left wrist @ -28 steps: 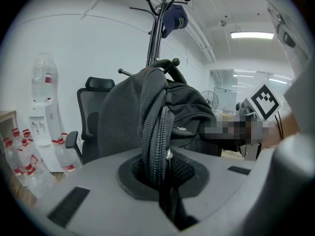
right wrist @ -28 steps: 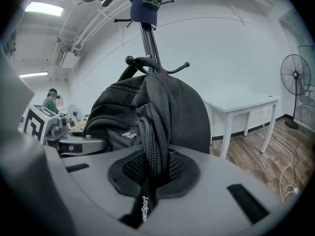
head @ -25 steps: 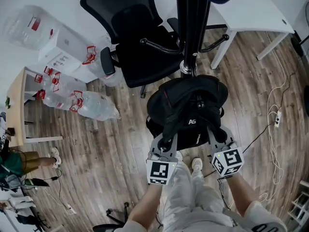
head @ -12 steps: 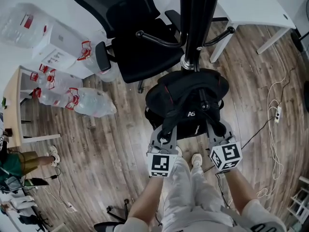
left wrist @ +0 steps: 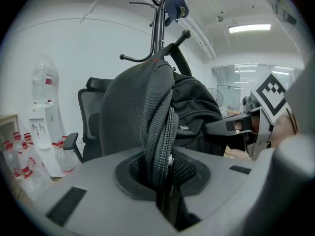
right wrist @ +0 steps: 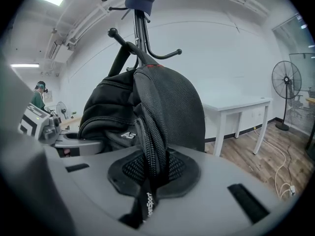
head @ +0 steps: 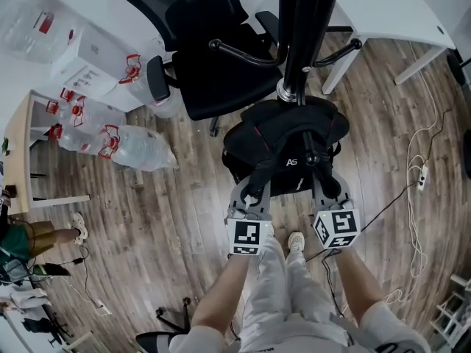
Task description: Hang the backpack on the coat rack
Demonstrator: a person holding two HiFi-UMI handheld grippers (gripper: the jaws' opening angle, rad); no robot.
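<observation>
1. Head view: the black backpack (head: 287, 134) sits right against the coat rack (head: 303, 35), above the wood-plank floor (head: 169, 219). It is a rounded fabric pack with a thin red trim line and small white lettering. The left gripper (head: 254, 193) and right gripper (head: 324, 190) each reach in to a shoulder strap. A black mesh chair (head: 213, 50) stands just behind, and clear plastic bottles (head: 136, 151) lie off to the left.
2. Left gripper view: the left strap (left wrist: 157, 117) is padded, coarse mesh edged with webbing. It runs down between the jaws, which have just been opening, and a dark gap shows beside it. The pack's top lies by a knobbed metal hook; whether it hangs there I cannot tell. A blue cap (left wrist: 175, 9) tops the rack.
3. Right gripper view: the jaws pinch the right strap (right wrist: 150, 132), and its printed webbing tail trails out below. Behind stand a white surface (right wrist: 236, 104) and a fan (right wrist: 286, 80).
</observation>
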